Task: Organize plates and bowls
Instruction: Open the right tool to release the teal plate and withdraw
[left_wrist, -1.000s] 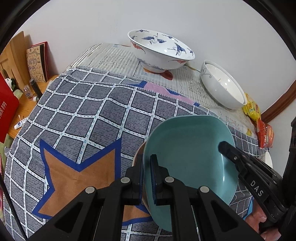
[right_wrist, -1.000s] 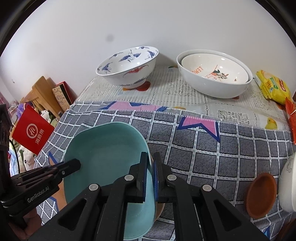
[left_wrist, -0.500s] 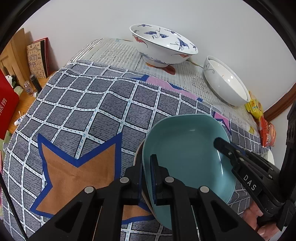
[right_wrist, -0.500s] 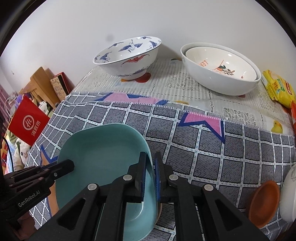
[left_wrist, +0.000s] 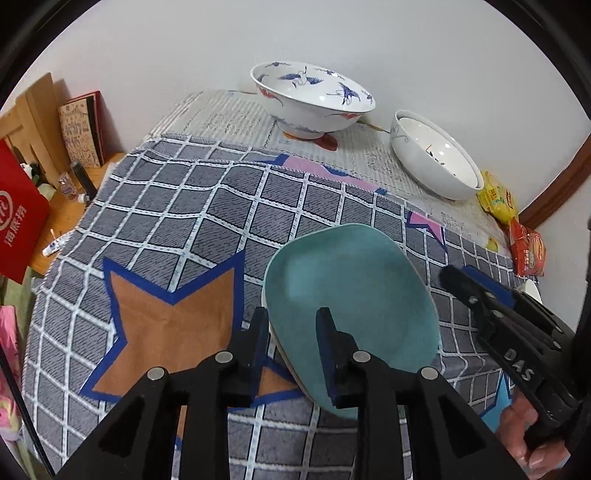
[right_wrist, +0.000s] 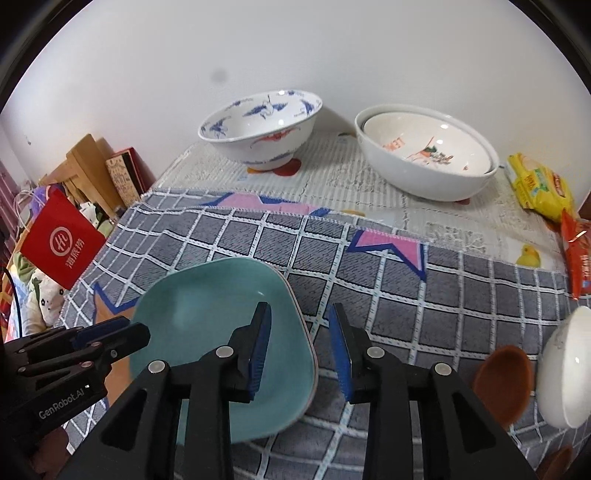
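**Teal plate set down on the stack; both grippers letting go**

While the jaws of both grippers are opening, the step in hand is judged to be the release of the square-cornered teal ceramic plate onto a pale plate beneath it, of which only the edge is showing.

Left wrist view: the left gripper is standing partly open, its blue-padded fingers straddling the near rim of the teal plate. A gap is showing on each side, so the pads are no longer pressing. The plate is lying on the grey checked cloth, near its front. The right gripper is sitting just beyond the plate's far edge.

Right wrist view: the right gripper is standing moderately open, one finger over the plate's rim, the other outside it, holding nothing. The left gripper is lying at the opposite edge.

Next move, as judged: both grippers are needing to back clear without nudging the stack, then turn to the remaining ware, likely the small brown dish or white bowl at right.
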